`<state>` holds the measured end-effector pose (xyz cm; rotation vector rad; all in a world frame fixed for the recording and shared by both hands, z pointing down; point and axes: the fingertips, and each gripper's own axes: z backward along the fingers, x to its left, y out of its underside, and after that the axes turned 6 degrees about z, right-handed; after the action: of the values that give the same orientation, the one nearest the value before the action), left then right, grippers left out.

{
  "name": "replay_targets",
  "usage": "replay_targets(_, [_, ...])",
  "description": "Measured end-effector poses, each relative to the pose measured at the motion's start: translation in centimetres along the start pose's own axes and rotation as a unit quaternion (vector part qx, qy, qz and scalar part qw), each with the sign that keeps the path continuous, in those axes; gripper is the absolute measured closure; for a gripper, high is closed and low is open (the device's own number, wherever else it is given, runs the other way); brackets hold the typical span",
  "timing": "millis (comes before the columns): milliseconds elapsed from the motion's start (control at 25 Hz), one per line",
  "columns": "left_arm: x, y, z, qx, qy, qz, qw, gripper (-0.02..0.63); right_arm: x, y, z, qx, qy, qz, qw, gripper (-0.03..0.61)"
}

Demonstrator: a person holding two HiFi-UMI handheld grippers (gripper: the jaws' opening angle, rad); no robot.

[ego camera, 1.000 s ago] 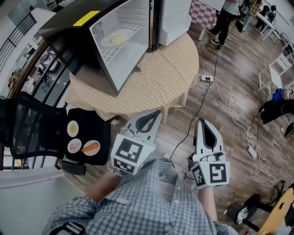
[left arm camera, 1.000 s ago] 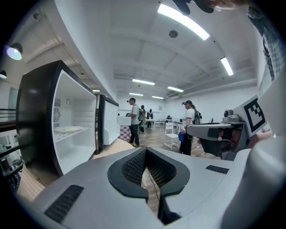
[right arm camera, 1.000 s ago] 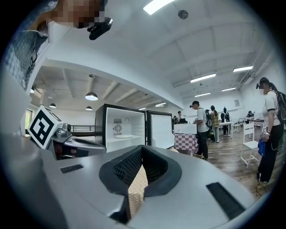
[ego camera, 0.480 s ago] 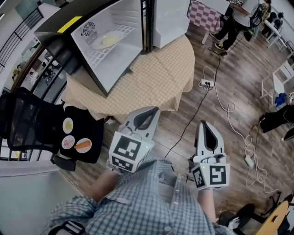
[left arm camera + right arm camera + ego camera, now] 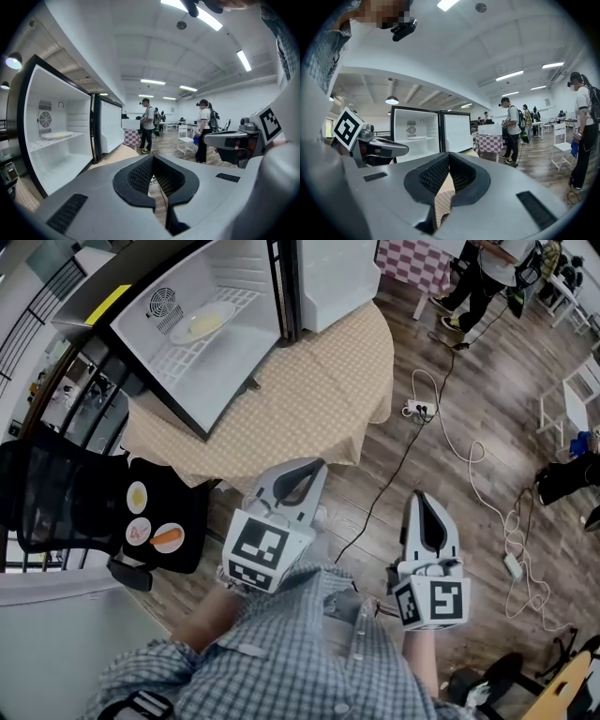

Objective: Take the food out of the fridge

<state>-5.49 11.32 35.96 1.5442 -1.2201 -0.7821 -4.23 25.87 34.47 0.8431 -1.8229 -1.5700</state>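
A small fridge (image 5: 225, 371) stands open on a round table (image 5: 319, 399) with a checked cloth. On its upper wire shelf lies a white plate of pale food (image 5: 200, 322), also seen in the left gripper view as a plate (image 5: 56, 135). My left gripper (image 5: 298, 474) is shut and empty, held over the floor just short of the table's near edge. My right gripper (image 5: 424, 502) is beside it, also shut and empty, pointing the same way. Neither touches the fridge. In the right gripper view the open fridge (image 5: 415, 136) stands straight ahead.
A black mesh chair (image 5: 56, 502) with a stickered black pad (image 5: 164, 521) stands left of me. Cables and a power strip (image 5: 417, 407) trail over the wood floor on the right. People (image 5: 478, 268) stand by tables at the back. The fridge door (image 5: 333, 277) swings open to the right.
The fridge and table have drifted left in the head view as I shift. Both grippers stay shut and side by side in front of me.
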Motion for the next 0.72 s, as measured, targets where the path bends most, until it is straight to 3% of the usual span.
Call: replay_targets(720, [6.2, -5.0, -11.4, -0.014, -0.018, 0.021, 0.9995, 0.609, -6.4, -2.4, -12.2, -0.002, -0.026, 0.020, 0.999, 0.571])
